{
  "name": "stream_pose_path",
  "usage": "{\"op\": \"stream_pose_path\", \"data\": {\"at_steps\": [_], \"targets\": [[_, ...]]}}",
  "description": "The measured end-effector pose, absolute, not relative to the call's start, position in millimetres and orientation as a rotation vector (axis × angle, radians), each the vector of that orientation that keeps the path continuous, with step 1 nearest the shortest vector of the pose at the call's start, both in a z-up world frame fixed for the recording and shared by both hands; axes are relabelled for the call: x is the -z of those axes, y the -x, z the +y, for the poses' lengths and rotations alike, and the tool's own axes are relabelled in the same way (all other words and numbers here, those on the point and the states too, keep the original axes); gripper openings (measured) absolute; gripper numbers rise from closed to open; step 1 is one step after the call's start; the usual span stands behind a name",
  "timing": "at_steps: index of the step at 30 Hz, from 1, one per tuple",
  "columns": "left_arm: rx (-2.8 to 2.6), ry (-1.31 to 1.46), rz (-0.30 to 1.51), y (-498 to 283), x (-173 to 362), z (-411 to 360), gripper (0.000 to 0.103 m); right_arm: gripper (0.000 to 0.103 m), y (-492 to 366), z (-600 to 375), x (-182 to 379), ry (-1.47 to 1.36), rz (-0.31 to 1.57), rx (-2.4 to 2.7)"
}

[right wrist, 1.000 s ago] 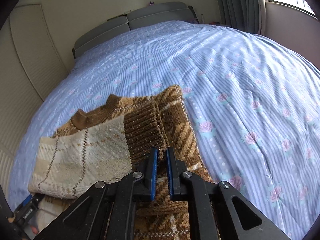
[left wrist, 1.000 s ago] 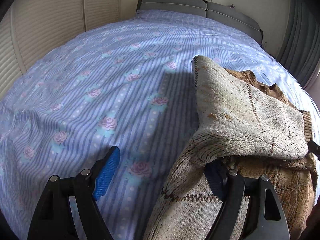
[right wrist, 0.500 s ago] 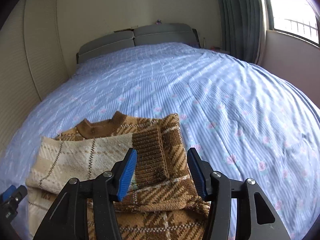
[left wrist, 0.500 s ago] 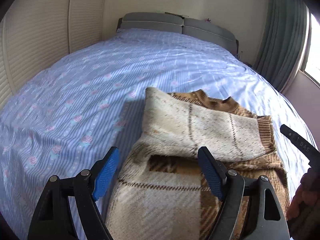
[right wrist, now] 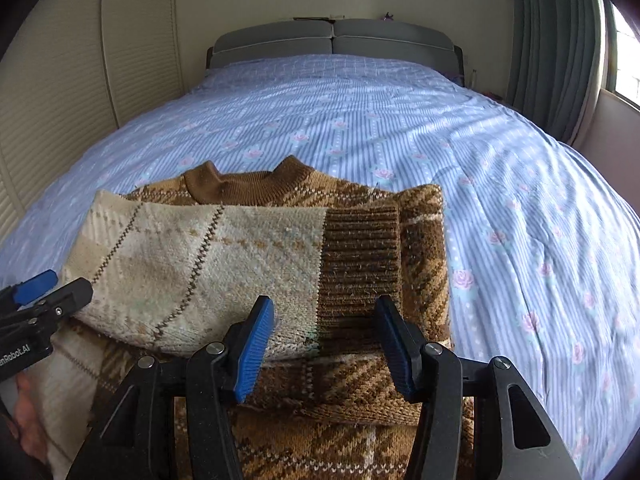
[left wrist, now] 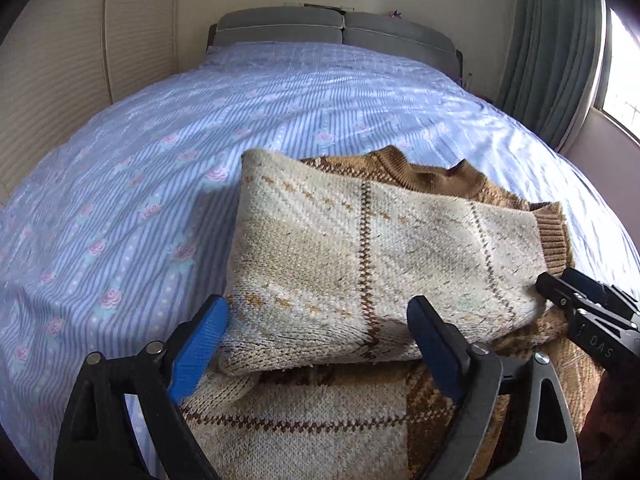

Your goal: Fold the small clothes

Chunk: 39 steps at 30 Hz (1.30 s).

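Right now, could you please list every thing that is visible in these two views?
sweater: 1, brown and cream plaid knit, on the bed, sleeve folded across its body
bedspread: 1, blue striped with pink roses, over the bed
headboard: 1, grey, far end
curtain: 1, grey-green, by the window
closet doors: cream, louvred, left wall
left gripper: 1, black, blue pads, open over the sleeve
right gripper: 1, same, open over the cuff

"DAS" is printed on the right gripper body at the left wrist view's edge; "nRobot.AI", cut off, is read on the left gripper.
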State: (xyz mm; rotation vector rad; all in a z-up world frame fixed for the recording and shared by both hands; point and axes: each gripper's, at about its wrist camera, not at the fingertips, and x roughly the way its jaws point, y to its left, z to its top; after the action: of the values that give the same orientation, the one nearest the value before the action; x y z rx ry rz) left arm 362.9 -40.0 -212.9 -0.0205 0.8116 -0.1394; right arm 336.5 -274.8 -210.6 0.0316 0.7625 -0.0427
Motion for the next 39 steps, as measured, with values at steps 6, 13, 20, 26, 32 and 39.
{"op": "stream_pose_path", "data": {"at_steps": [6,13,20,26,32,39], "targets": [[0.125,0.11,0.866,-370.3,234.5,-21.9,0.103,0.057,-338.2,-267.0,219.9,0.03,0.772,0.05],[0.124,0.113,0.845,-348.0,201.1,-15.0,0.103,0.059,-320.3,-267.5,193.5,0.013,0.733,0.101],[0.107,0.061,0.811,-279.5,160.5,2.5,0.103,0.07,-227.7,-278.3,154.4,-0.041,0.646,0.173],[0.106,0.041,0.826,-208.7,158.5,10.1,0.102,0.071,-141.0,-290.9,155.8,-0.145,0.717,0.237],[0.063,0.048,0.846,-143.9,171.0,23.7,0.096,0.071,-80.5,-292.8,164.1,-0.13,0.782,0.248],[0.019,0.081,0.838,-103.0,184.8,37.6,0.086,0.071,-37.5,-297.4,179.2,-0.161,0.797,0.299]]}}
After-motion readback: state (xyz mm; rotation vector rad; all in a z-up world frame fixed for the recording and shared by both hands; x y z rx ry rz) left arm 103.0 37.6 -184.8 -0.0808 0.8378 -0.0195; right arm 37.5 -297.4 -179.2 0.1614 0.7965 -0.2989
